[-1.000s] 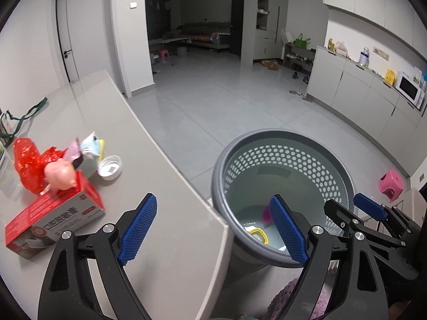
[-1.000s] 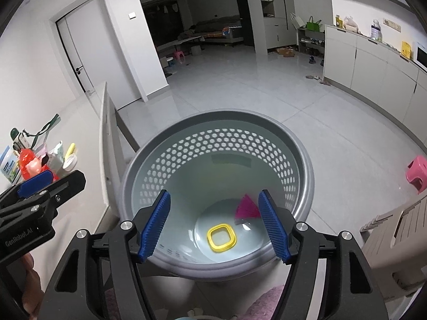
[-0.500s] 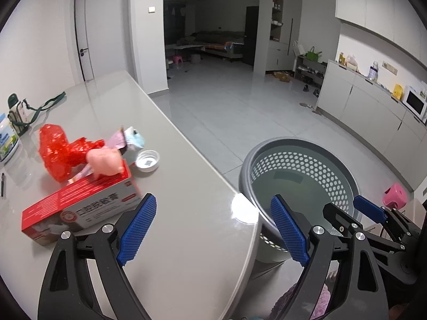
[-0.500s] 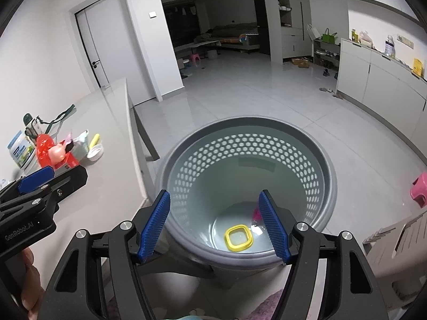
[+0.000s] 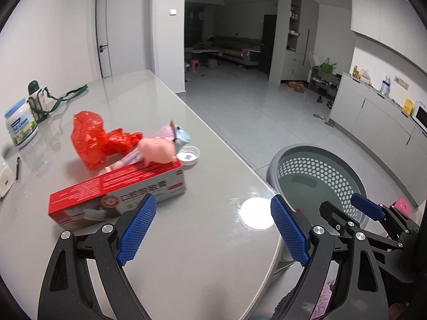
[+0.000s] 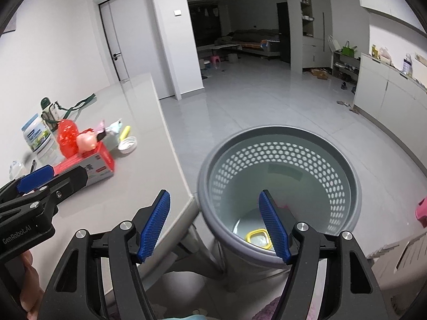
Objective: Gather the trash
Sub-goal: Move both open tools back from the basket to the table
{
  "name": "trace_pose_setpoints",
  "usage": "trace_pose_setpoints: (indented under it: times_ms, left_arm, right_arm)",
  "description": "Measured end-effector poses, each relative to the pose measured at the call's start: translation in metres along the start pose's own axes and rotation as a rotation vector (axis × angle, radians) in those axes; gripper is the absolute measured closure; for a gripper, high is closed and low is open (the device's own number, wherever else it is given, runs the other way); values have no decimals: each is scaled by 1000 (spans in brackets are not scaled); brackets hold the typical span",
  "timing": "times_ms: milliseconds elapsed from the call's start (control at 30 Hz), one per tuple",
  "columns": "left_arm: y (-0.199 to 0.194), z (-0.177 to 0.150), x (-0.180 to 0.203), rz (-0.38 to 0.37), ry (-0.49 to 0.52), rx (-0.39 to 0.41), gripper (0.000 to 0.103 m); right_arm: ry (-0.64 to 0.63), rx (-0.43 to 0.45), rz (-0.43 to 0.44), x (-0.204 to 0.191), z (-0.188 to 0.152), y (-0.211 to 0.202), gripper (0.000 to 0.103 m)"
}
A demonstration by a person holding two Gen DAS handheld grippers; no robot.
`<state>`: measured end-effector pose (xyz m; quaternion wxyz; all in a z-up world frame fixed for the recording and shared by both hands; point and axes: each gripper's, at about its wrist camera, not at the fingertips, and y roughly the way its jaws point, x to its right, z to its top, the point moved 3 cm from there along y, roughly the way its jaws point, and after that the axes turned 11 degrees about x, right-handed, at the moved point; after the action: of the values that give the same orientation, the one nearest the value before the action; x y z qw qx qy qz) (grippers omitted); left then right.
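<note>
Both empty grippers, left gripper (image 5: 210, 229) and right gripper (image 6: 213, 224), fingers apart, are swinging away from the grey perforated plastic basket (image 6: 344, 160) toward the red cardboard box (image 5: 117, 192) lying on the grey counter (image 5: 202, 253) beside the basket, awaiting collection next.

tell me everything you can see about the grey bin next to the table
The bin is a round grey plastic basket with a smooth thick rim and a wall pierced by rows of small holes above a solid lower part. It stands upright on the tiled floor, close by the table corner; whether they touch is unclear. Inside, on its bottom, lie a yellow ring-shaped lid and something pink, partly hidden. No gripper touches it.
</note>
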<state>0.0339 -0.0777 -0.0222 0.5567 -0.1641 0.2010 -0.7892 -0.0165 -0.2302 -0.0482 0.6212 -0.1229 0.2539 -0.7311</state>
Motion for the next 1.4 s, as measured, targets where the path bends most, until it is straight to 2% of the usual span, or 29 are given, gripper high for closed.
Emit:
trace_pose_setpoints:
  times_ms: [867,933,1400]
  left_arm:
    - [-28,-18,-65,122,-88,-4,15]
    - [-31,-20,-70,134,-96,-5,14]
    - [-41,-35,-126,264,-161,-19,13]
  right_arm:
    - [-101,-14,147,-72,0,17,37]
    - [-104,-17,162,-76,-2,19,34]
    - [-129,-31,248,-108,-1,41,33]
